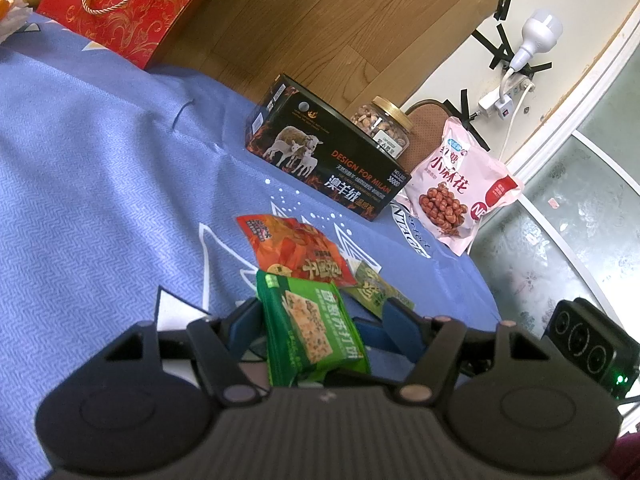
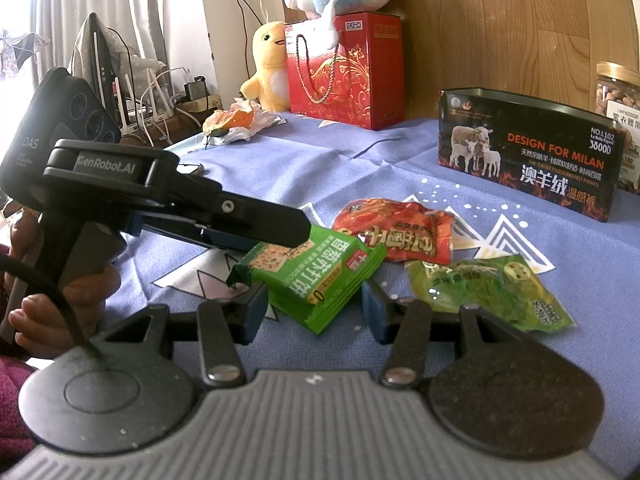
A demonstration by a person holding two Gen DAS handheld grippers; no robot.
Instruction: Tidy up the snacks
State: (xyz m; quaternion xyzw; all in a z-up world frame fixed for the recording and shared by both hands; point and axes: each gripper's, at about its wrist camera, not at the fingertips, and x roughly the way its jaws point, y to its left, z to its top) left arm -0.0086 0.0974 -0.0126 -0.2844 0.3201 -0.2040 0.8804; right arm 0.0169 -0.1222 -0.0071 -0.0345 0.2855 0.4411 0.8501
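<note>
Left wrist view: the left gripper has its jaws spread on either side of a green cracker packet, which lies between the blue pads; whether the pads press on it cannot be told. The packet's long axis runs away from the camera, along the fingers, with its far end toward the orange snack bag. A light-green pouch lies just right of that bag. Beyond stand the open black box, a nut jar behind it, and a pink snack bag at the right, all on the blue cloth.

Right wrist view: the right gripper hovers with jaws released, holding nothing. The left gripper reaches in from the left, its tips at the green cracker packet, whose long axis slants from upper left to lower right. The orange snack bag and light-green pouch lie just beside it; the black box stands well apart.
</note>
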